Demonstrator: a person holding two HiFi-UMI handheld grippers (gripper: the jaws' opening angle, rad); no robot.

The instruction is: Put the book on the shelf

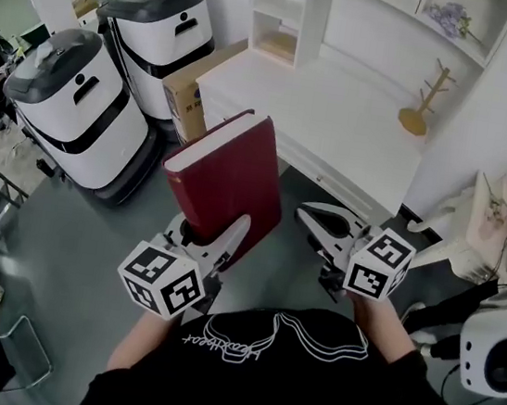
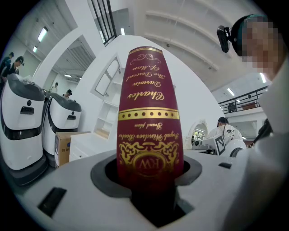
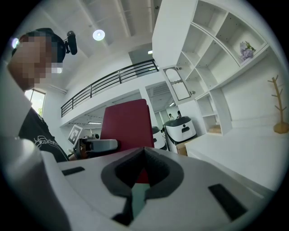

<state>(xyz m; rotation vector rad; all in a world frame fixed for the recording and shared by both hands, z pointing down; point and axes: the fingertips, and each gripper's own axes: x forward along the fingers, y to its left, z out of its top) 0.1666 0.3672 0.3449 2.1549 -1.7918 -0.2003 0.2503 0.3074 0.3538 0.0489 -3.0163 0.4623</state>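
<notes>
A big white shelf unit (image 1: 289, 15) w/ open boxes stands at the top of the head view. A wide white desk top (image 1: 340, 116) sticks out in front of it. To the left of the desk stand 2 round white machines w/ dark tops, one near (image 1: 69, 115) & one farther back (image 1: 160, 34). A brown cardboard box (image 1: 186, 94) sits between the far machine & the desk.

The person in a black shirt (image 1: 303, 382) holds both grippers out over the grey floor, in front of the desk. The book (image 1: 229, 179) is dark red. It is up in the air, not on the shelf, & it stands on end, leaning a bit. In the left gripper view its spine (image 2: 146, 122) w/ gold letters faces the camera, upside down.

The L gripper (image 1: 212, 233) has its jaws wide & pressed on the bottom end of the book, one on each cover. The R gripper (image 1: 306, 214) is just beside the book, not touching it. Its jaws are pushed together at the tips & hold nothing. The red seen past them in the right gripper view is the book (image 3: 126, 124) farther off.

A small wooden peg stand (image 1: 422, 104) is on the desk's right end. Pale purple flowers (image 1: 452, 19) sit high on the shelf.
</notes>
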